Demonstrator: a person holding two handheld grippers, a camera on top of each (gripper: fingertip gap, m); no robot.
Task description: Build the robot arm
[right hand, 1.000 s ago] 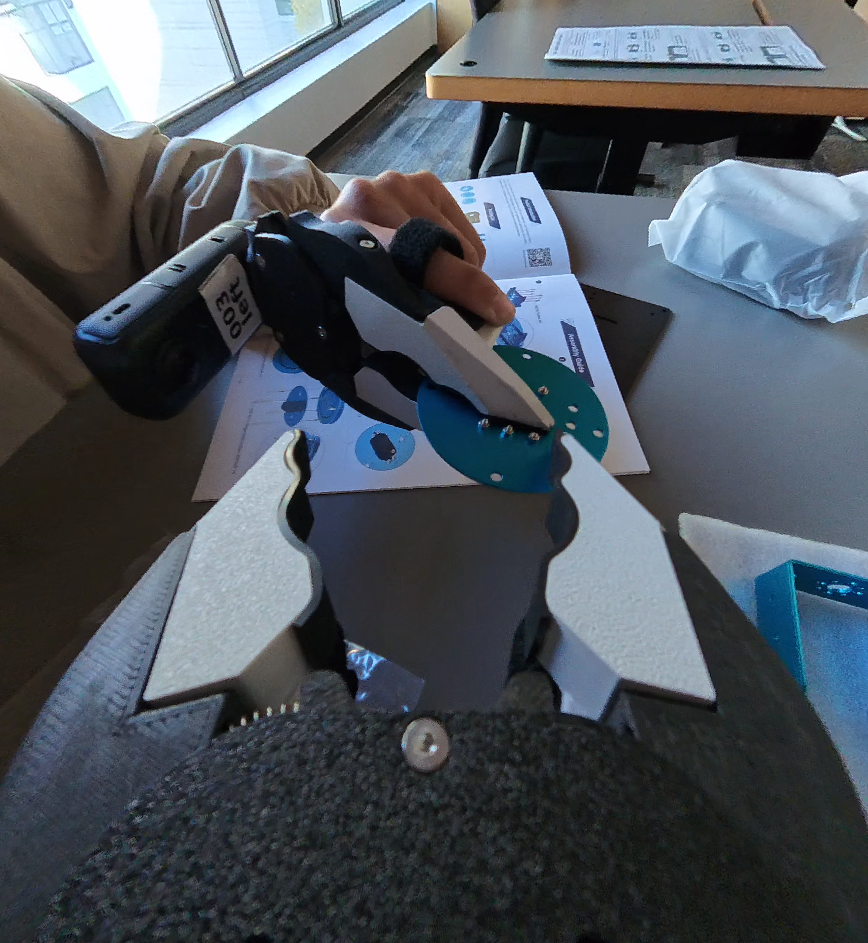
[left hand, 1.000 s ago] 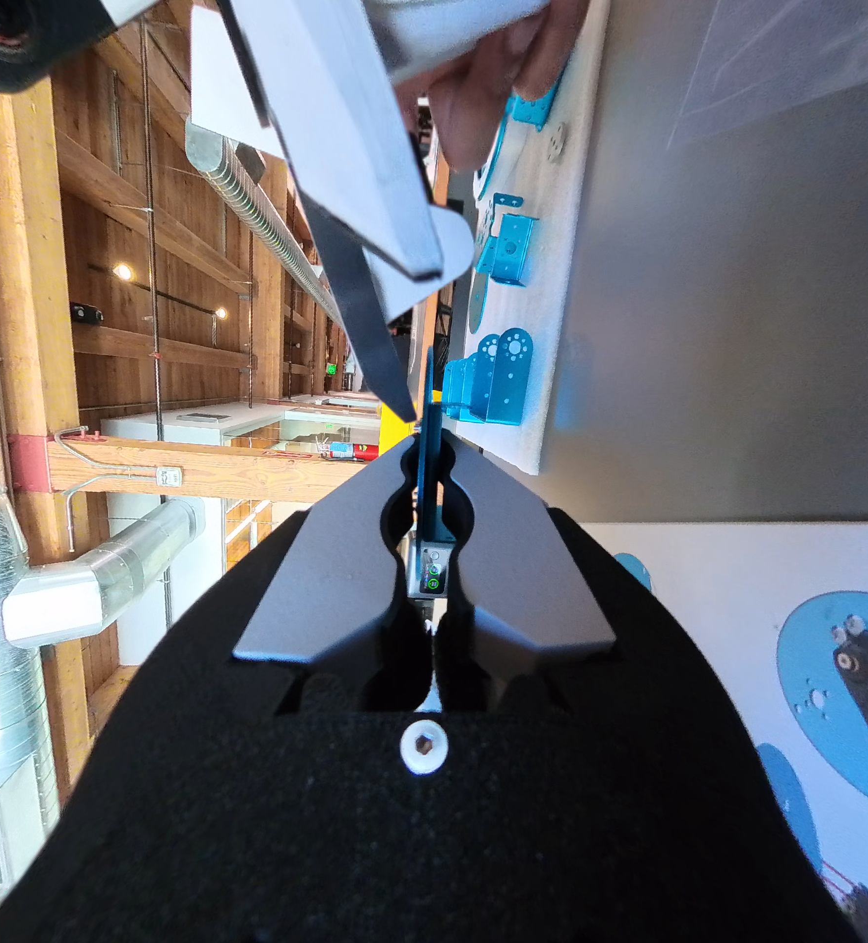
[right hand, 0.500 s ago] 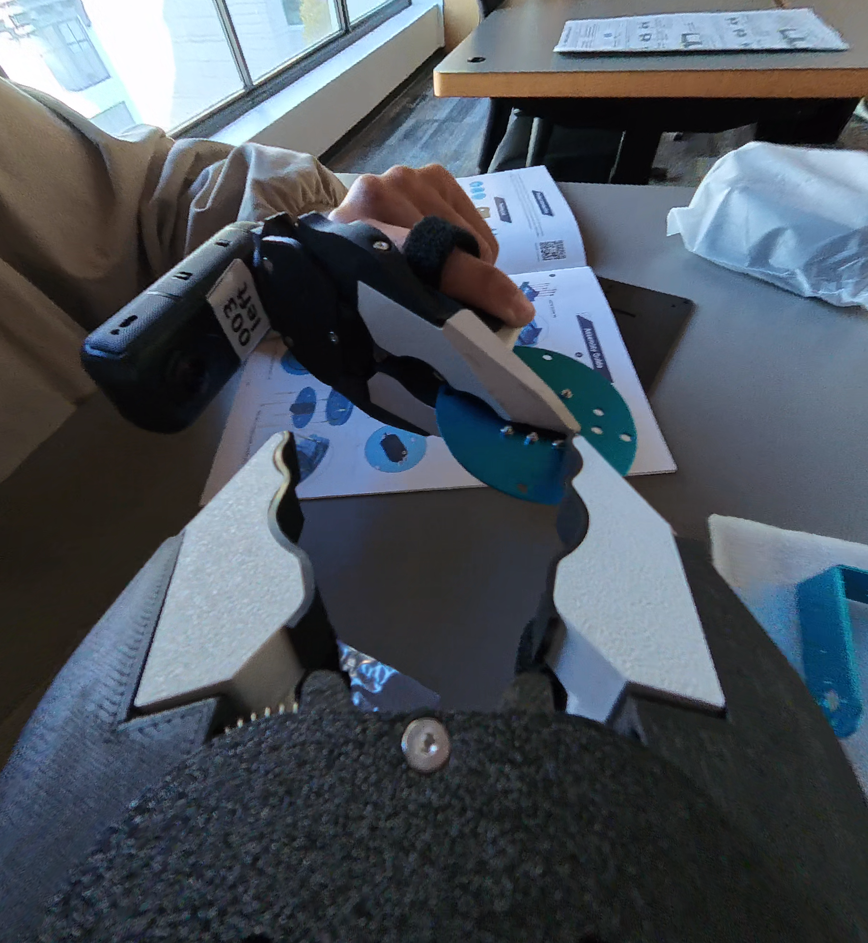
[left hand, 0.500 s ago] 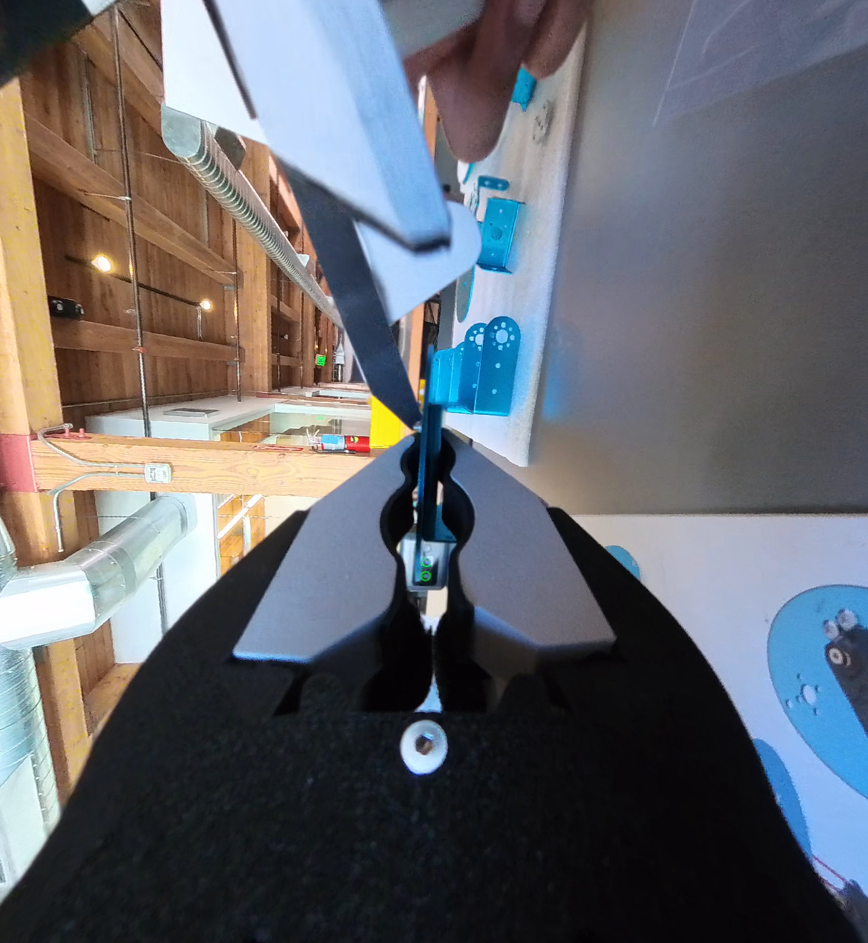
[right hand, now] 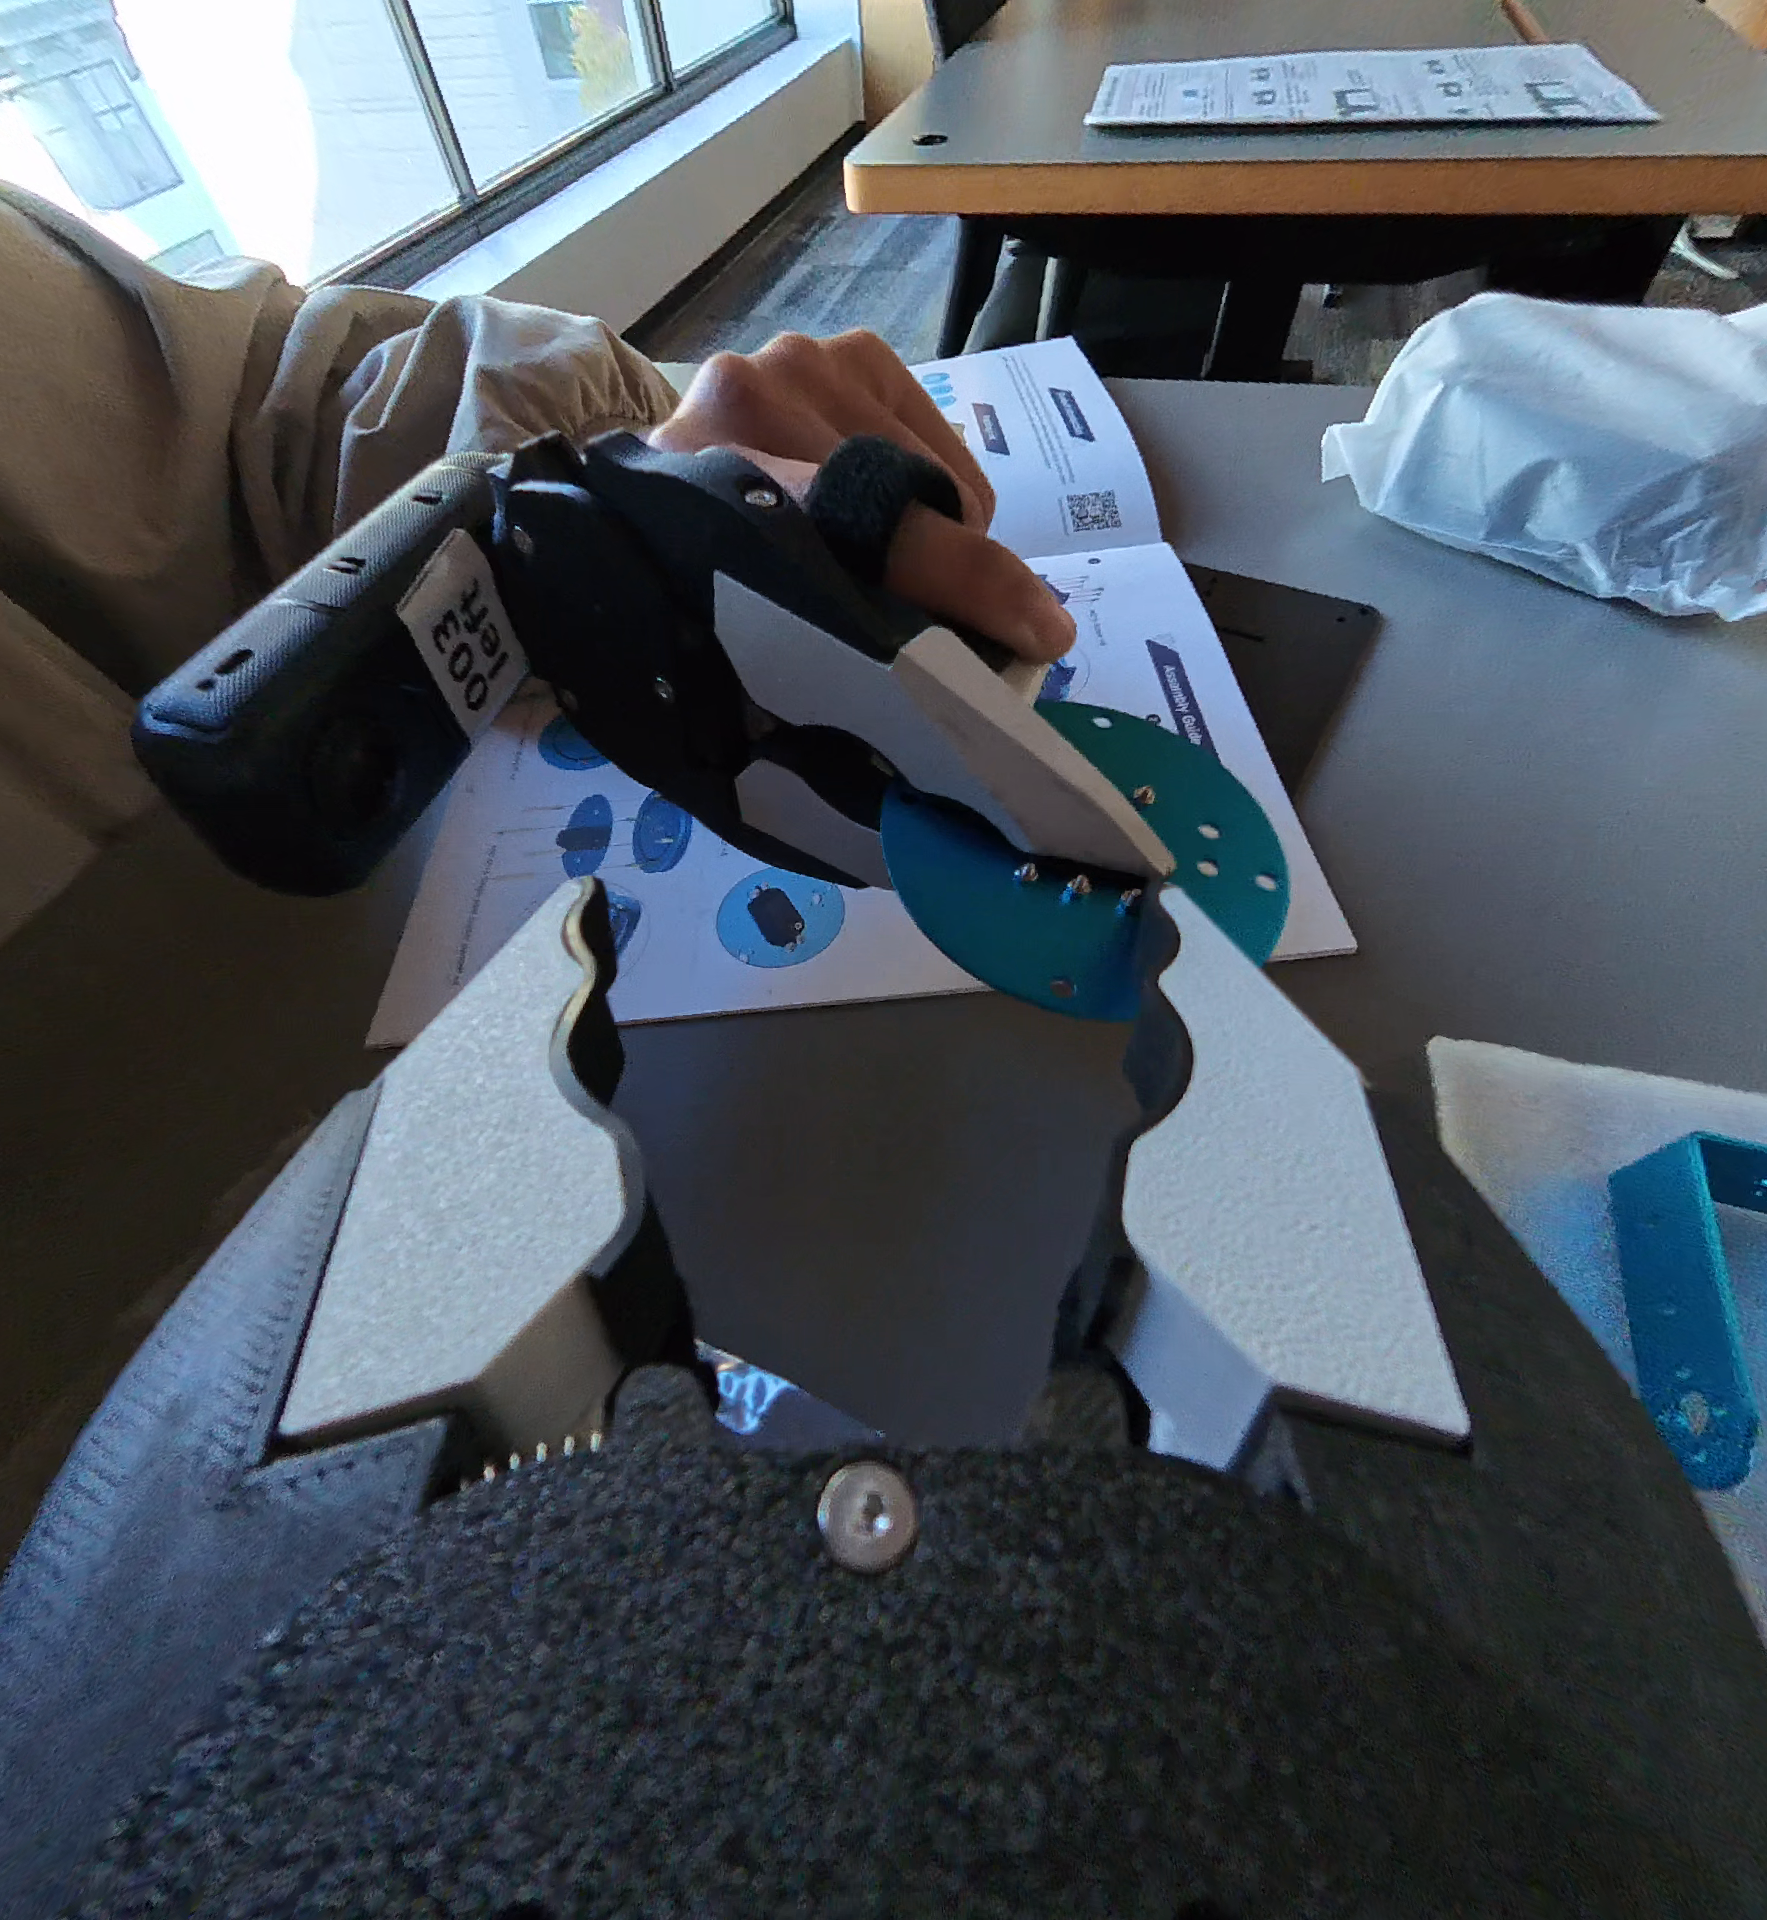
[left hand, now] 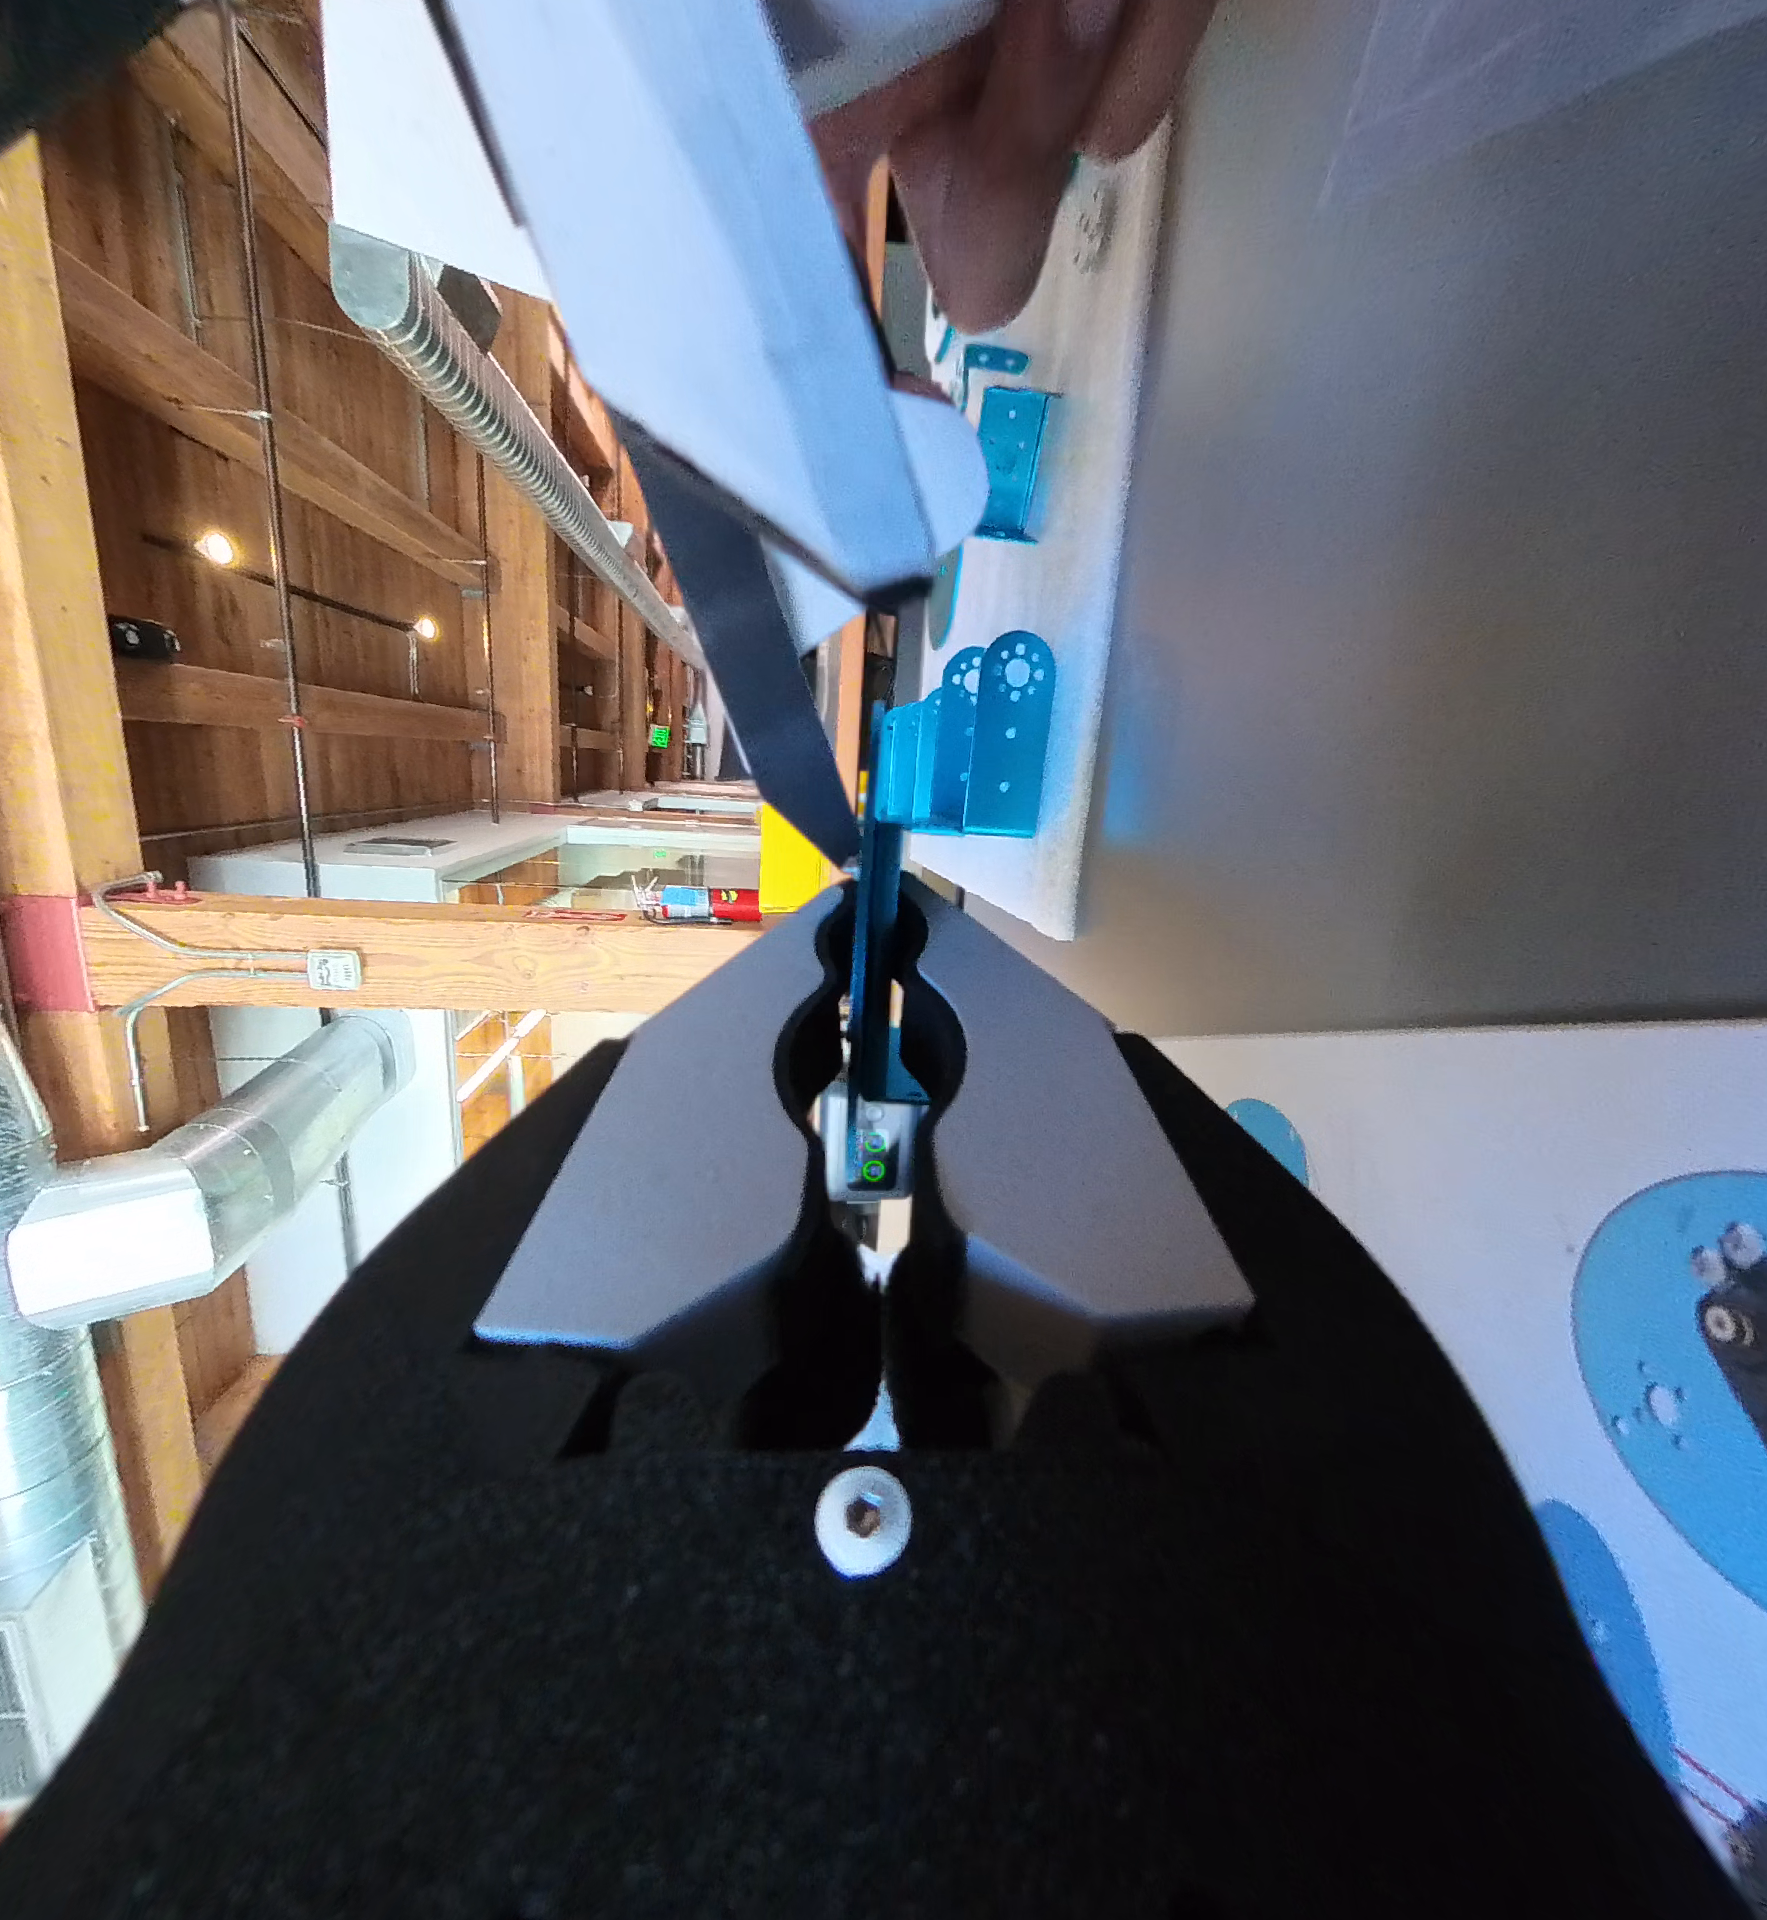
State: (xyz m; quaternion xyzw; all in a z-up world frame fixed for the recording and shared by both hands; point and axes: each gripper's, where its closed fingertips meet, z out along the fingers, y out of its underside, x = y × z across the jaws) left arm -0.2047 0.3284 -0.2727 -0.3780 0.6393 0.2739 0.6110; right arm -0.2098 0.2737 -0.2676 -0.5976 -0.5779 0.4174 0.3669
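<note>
My left gripper [left hand: 874,904] is rolled on its side and shut on a round teal-blue metal plate [left hand: 877,966], which shows edge-on between its fingers. In the right wrist view a hand holds this left gripper [right hand: 1118,862] above the table, clamped on the perforated plate [right hand: 1024,935], which has small screws sticking up. My right gripper [right hand: 874,914] is open and empty, and its right fingertip sits at the plate's near edge. One of its white fingers [left hand: 733,312] fills the top of the left wrist view.
An open instruction booklet [right hand: 1118,499] lies on the grey table [right hand: 1533,831] under the plate, beside a black flat panel [right hand: 1284,665]. A white plastic bag [right hand: 1585,468] is at the back right. A white foam pad [right hand: 1544,1122] holds blue brackets [right hand: 1679,1299], also in the left wrist view [left hand: 993,758]. The black flat panel [right hand: 1284,665] is about 20 cm from both grippers' fingertips.
Both grippers shifted only slightly. The left stays shut on the plate. The right stays open, with its finger a little closer to the plate's edge.
</note>
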